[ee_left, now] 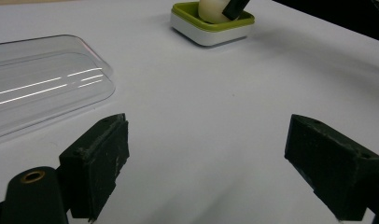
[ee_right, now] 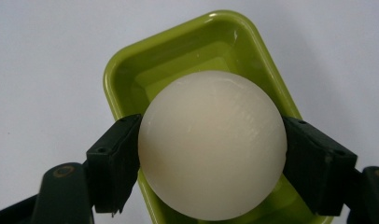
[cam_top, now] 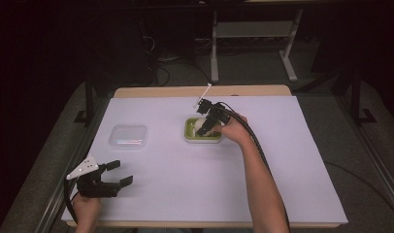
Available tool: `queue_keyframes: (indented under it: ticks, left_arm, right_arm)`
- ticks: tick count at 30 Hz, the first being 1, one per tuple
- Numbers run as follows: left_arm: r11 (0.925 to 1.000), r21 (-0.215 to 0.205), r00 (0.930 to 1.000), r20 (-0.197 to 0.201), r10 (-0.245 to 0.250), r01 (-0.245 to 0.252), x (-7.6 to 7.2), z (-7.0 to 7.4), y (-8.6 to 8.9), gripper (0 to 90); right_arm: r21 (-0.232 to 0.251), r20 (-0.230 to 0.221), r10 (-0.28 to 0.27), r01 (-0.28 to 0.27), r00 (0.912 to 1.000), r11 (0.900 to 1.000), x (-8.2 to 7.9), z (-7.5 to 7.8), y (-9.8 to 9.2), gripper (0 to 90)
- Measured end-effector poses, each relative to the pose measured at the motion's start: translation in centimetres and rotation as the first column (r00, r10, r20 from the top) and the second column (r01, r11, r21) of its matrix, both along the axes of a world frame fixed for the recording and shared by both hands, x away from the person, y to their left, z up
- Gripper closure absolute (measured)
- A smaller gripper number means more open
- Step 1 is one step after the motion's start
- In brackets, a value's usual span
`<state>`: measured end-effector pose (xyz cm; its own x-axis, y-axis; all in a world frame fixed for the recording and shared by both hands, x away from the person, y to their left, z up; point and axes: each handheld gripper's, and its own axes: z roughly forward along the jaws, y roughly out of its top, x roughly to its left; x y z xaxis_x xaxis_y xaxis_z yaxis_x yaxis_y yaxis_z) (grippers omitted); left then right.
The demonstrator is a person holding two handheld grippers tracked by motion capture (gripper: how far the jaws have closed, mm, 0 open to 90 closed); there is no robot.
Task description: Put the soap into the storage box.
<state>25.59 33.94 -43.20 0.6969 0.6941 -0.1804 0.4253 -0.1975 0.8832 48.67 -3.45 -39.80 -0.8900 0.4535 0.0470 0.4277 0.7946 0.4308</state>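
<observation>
A cream-white ball (ee_right: pixel 212 144) sits over a small green tray (ee_right: pixel 127 70), with both black pads of my right gripper (ee_right: pixel 212 161) pressed on its sides. From above, the right gripper (cam_top: pixel 206 124) points down into the green tray (cam_top: pixel 189 133) at the table's middle, and the ball (cam_top: pixel 201 125) shows pale beneath it. My left gripper (cam_top: pixel 118 174) rests near the front left corner, jaws wide apart with nothing between them. In the left gripper view its gripper (ee_left: pixel 206 163) faces bare white surface, with the tray (ee_left: pixel 201 35) and ball (ee_left: pixel 211 10) far off.
A clear plastic lid (cam_top: pixel 128 136) lies left of the tray, close ahead of the left gripper (ee_left: pixel 43 84). White paper (cam_top: pixel 282 160) covers the wooden table. A grey frame stands on the floor beyond the far edge.
</observation>
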Motion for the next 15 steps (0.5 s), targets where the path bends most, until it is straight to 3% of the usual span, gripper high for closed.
queue_keyframes:
  ticks: [3, 6, 7, 10, 15]
  left_arm:
    - [1.0000, -0.003, 1.0000, -0.001, 0.001, -0.001, 0.0, 0.0, 0.0, 13.1]
    - [1.0000, -0.004, 1.0000, -0.001, 0.002, -0.002, 0.0, 0.0, 0.0, 13.2]
    - [1.0000, -0.004, 1.0000, 0.000, 0.001, -0.001, 0.0, 0.0, 0.0, 13.1]
    - [1.0000, -0.002, 1.0000, 0.001, -0.001, 0.001, 0.0, 0.0, -0.1, 13.1]
    - [1.0000, -0.001, 1.0000, -0.001, -0.002, 0.002, 0.0, 0.0, -0.1, 13.1]
  right_arm:
    - [0.010, 0.008, 0.000, 0.000, 1.0000, 1.000, 0.1, 0.0, -0.1, 25.6]
    - [0.090, 0.045, -0.013, 0.009, 0.9989, 0.996, 0.0, 1.1, -0.6, 40.3]
    - [0.103, 0.049, -0.005, 0.000, 0.9988, 0.995, -0.2, 1.4, -0.7, 37.1]
    - [0.071, 0.069, -0.006, 0.001, 0.9976, 0.997, -0.4, 1.7, -0.7, 34.0]
    - [0.081, 0.034, -0.031, 0.028, 0.9989, 0.996, -0.4, 1.5, -1.3, 31.7]
